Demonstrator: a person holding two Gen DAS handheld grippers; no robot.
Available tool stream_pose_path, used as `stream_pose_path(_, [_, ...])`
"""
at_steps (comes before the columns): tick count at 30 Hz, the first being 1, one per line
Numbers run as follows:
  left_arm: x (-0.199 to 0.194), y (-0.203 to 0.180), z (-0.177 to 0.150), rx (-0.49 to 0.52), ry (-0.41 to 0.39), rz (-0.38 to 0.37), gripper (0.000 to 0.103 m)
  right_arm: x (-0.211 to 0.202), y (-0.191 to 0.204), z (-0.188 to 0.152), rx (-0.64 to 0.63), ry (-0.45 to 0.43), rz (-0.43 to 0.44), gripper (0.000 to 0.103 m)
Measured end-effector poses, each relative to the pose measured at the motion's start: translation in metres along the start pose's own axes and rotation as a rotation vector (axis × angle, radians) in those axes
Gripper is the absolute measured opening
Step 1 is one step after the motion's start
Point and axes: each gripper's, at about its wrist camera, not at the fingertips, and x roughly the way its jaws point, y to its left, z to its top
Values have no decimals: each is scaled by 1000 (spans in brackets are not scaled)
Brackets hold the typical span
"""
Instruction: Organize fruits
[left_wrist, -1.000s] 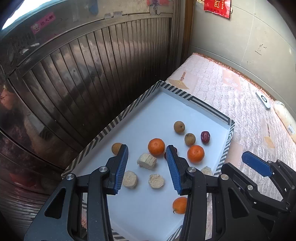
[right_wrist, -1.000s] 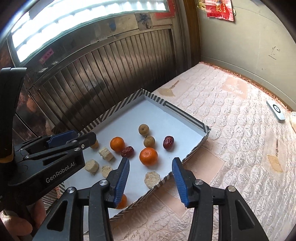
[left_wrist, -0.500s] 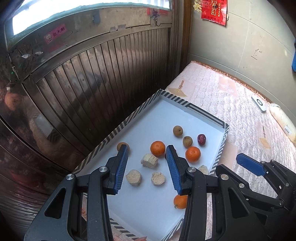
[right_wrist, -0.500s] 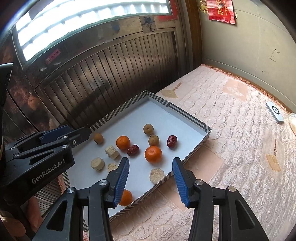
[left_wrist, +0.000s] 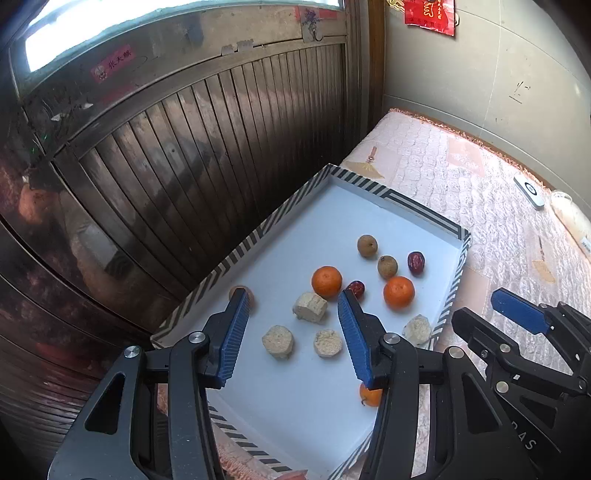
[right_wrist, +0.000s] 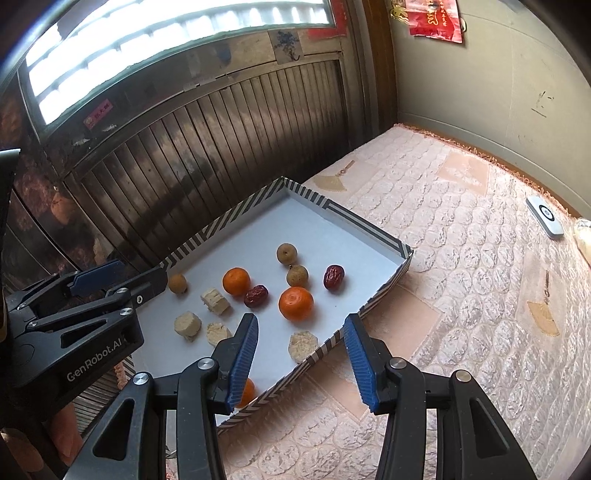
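Observation:
A white tray with a striped rim (left_wrist: 391, 195) (right_wrist: 347, 212) lies on a quilted mattress. In it are three oranges, one far (left_wrist: 326, 282) (right_wrist: 236, 281), one right (left_wrist: 398, 292) (right_wrist: 296, 303), one near (left_wrist: 370, 395) (right_wrist: 246, 392). There are also brown longans (left_wrist: 367, 245) (right_wrist: 287, 253), two red dates (left_wrist: 416, 263) (right_wrist: 334, 277) and several pale corn pieces (left_wrist: 310, 311) (right_wrist: 215, 300). My left gripper (left_wrist: 291, 328) is open and empty above the tray's near half. My right gripper (right_wrist: 301, 363) is open and empty over the tray's right rim.
A dark slatted metal door (left_wrist: 207, 155) stands just left of the tray. The pink mattress (right_wrist: 461, 277) spreads to the right, with a white remote (right_wrist: 546, 216) near the wall. A grey wall (right_wrist: 498, 74) closes the back.
Both grippers have pulled back and up from the tray, so the fruits look smaller and farther. Both stay open. Nothing in the tray has moved.

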Motion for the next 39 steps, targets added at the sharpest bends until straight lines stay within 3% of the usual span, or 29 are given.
stream_pose_path(13, [5,1,-1,-19,24,-69,50,7,5,1,-8,16,-2,47])
stream_pose_path(39, [7,3,-5,-32,40,-54,50,11,8,0,-5,24,1,47])
